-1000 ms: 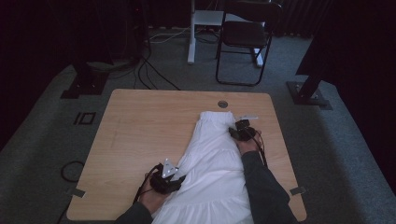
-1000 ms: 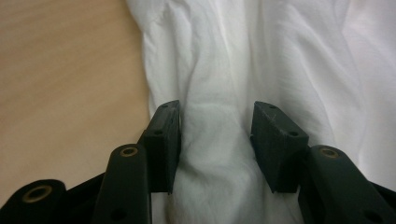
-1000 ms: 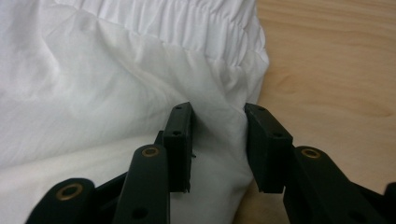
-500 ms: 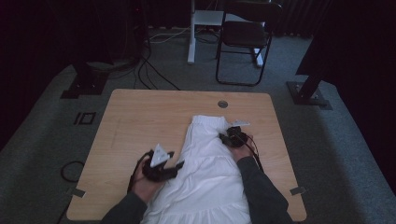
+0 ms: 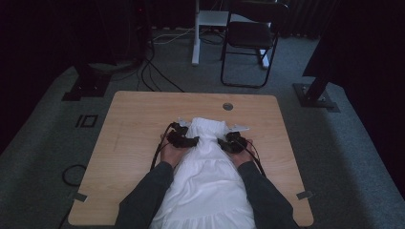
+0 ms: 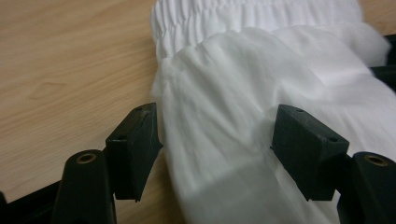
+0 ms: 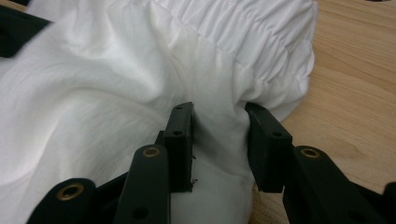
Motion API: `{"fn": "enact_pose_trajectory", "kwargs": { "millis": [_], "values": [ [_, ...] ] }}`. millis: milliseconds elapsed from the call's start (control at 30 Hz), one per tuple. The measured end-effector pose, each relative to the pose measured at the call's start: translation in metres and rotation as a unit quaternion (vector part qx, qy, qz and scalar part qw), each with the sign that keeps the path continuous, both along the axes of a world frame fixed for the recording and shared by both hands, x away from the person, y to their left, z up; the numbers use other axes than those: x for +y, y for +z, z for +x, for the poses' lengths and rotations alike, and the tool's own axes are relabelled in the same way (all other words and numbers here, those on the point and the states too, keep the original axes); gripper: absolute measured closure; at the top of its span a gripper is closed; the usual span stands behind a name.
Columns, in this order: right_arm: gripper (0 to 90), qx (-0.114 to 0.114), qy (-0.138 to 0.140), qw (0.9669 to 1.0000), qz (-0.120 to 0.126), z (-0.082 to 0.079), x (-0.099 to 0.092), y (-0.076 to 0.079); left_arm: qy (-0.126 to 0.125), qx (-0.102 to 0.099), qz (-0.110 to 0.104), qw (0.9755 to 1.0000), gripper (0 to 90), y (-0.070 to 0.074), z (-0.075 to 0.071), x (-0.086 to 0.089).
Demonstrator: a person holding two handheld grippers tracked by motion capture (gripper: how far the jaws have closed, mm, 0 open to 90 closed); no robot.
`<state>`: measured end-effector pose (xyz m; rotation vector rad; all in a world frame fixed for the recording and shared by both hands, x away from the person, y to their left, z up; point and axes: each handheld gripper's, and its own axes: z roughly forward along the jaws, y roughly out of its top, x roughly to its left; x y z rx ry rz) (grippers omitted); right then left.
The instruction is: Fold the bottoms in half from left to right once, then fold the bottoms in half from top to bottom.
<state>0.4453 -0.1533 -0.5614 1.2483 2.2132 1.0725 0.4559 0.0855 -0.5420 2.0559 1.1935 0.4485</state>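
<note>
Light wooden table (image 5: 133, 143): white gathered cotton garment (image 5: 205, 181) lies mid-table, smocked end far. Left gripper (image 5: 184, 139) moved from near-left hem to far end; jaws just opening, wide, cloth between, unpinched. Right gripper (image 5: 232, 143) part-closed, pinching fold. Likely regrasp for folding.

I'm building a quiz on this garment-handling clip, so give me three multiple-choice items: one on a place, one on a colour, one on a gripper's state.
1. Where does the white garment lie on the wooden table?
A. far left corner
B. middle, running to the near edge
C. on the chair

2. What colour is the garment?
A. white
B. red
C. blue

3. How does the right gripper stand?
A. open above bare wood
B. lying on the floor
C. shut on a fold of the garment

Answers: 1 B, the high view shows it between both forearms. 2 A, it is white in every view. 3 C, the right gripper view shows cloth pinched between its jaws.
</note>
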Motion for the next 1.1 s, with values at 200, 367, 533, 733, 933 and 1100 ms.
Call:
{"fn": "enact_pose_trajectory", "kwargs": {
  "millis": [200,367,533,733,933,1100],
  "values": [
    [62.9,0.002,0.004,1.0000,-0.001,0.003,-0.001,0.001,-0.002,0.016,-0.013,0.9998,30.0,-0.009,0.011,0.002],
    [62.9,0.001,0.003,1.0000,-0.001,0.003,-0.001,0.000,-0.020,0.012,-0.004,0.9997,28.9,-0.009,0.014,-0.002],
    [62.9,0.000,0.001,1.0000,-0.001,0.003,-0.001,0.000,-0.032,0.001,0.032,0.9990,28.9,-0.009,0.012,-0.009],
    [58.9,0.006,0.006,1.0000,-0.003,0.005,-0.002,0.002,-0.045,0.001,0.025,0.9987,47.3,-0.008,0.010,-0.010],
    [39.8,0.046,-0.014,0.9988,0.005,0.017,-0.009,0.008,-0.042,0.001,0.018,0.9990,57.4,-0.008,0.009,-0.012],
    [25.2,0.066,-0.028,0.9972,0.016,0.022,-0.011,0.009,-0.039,0.002,0.014,0.9991,63.1,-0.008,0.009,-0.013]
  ]
}}
